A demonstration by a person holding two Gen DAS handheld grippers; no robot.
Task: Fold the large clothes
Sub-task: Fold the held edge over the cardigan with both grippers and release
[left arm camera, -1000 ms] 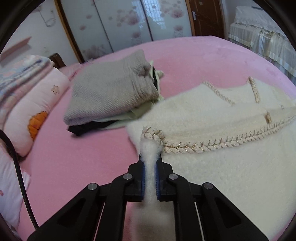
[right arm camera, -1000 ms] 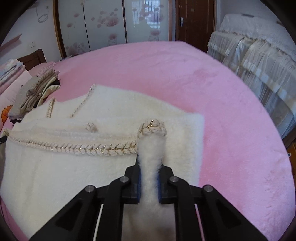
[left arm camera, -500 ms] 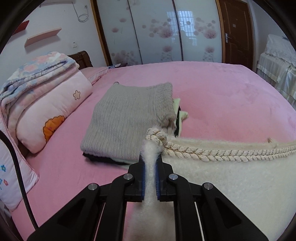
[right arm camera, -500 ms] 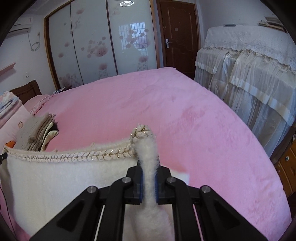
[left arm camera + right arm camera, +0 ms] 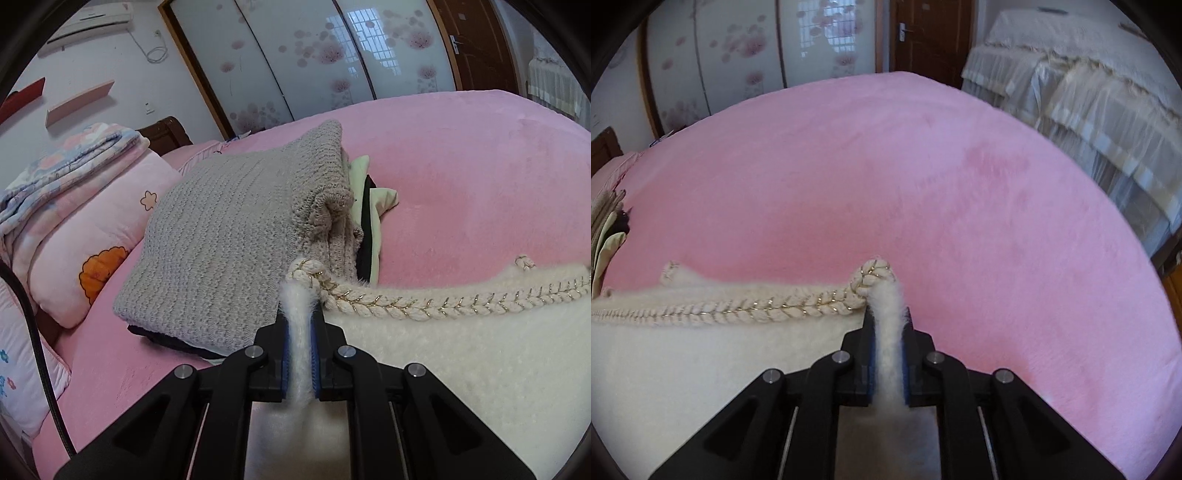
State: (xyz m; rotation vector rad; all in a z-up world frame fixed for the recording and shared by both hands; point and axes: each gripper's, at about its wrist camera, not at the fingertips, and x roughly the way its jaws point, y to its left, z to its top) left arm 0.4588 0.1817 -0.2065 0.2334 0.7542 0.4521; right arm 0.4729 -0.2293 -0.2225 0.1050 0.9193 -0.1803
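Observation:
A cream fluffy garment (image 5: 461, 354) with a braided, gold-flecked trim (image 5: 436, 299) is held up over the pink bed (image 5: 461, 177). My left gripper (image 5: 300, 332) is shut on its left corner beside the braid's end. My right gripper (image 5: 889, 332) is shut on the right corner of the same garment (image 5: 701, 365), whose braid (image 5: 757, 306) runs off to the left. The trimmed edge stretches taut between both grippers. The garment's lower part is hidden below the fingers.
A stack of folded clothes topped by a grey knit sweater (image 5: 240, 251) lies close behind the left gripper. Pink pillows and folded quilts (image 5: 74, 206) sit at the left. A lace-covered piece of furniture (image 5: 1089, 110) stands right of the bed.
Both grippers have lifted the garment's trimmed edge off the bed and carried it forward; the layer that lay spread beneath is now out of sight. The folded stack is now closer to the left gripper.

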